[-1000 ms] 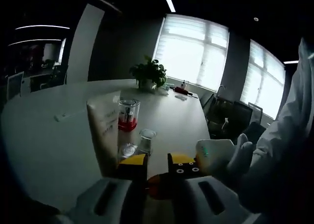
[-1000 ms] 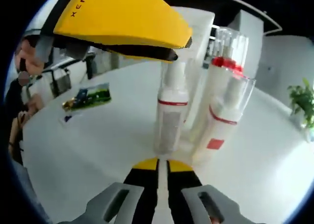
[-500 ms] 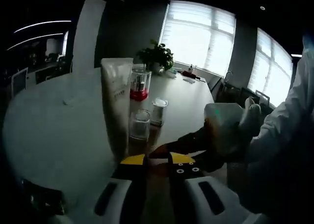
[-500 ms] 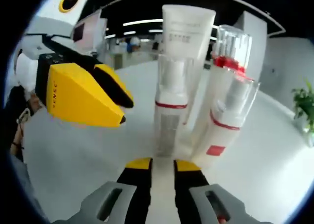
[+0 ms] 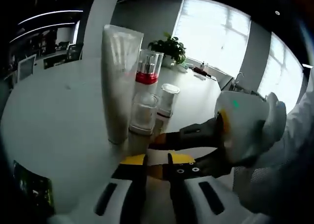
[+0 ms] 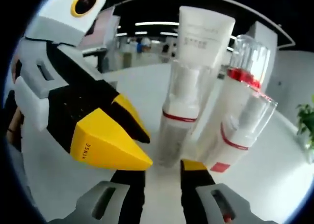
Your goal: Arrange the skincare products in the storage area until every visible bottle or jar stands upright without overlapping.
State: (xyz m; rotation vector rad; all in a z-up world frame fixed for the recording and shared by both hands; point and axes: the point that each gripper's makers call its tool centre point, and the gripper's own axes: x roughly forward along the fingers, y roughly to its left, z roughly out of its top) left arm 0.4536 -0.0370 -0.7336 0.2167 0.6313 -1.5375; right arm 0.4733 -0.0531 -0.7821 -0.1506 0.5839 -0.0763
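Several skincare containers stand upright in a tight cluster on the white table [image 5: 54, 116]: a tall white tube [image 5: 120, 81], a red-collared bottle with a clear cap [image 5: 147, 69], a small clear-capped bottle [image 5: 143, 113] and another [image 5: 167, 98]. My left gripper [image 5: 157, 163] sits just in front of them, jaws a narrow gap apart with nothing between. My right gripper [image 5: 156, 153] reaches in from the right, open, its tips near the small bottle's base. In the right gripper view the tube [image 6: 203, 37] and bottles [image 6: 179, 116] [image 6: 245, 71] [image 6: 235, 140] rise beyond the right gripper [image 6: 163, 167]; the left gripper [image 6: 147, 150] lies at their left.
A potted plant [image 5: 171, 47] stands further along the table, before bright windows. A green packet [image 5: 29, 189] lies near the table's near edge. A white sleeve [image 5: 289, 145] of the person fills the right side. Bare table [image 6: 274, 184] stretches right of the cluster.
My right gripper has gone from shut to open. Both grippers have come closer to the cluster, and the left gripper has dropped from above the bottles to beside them.
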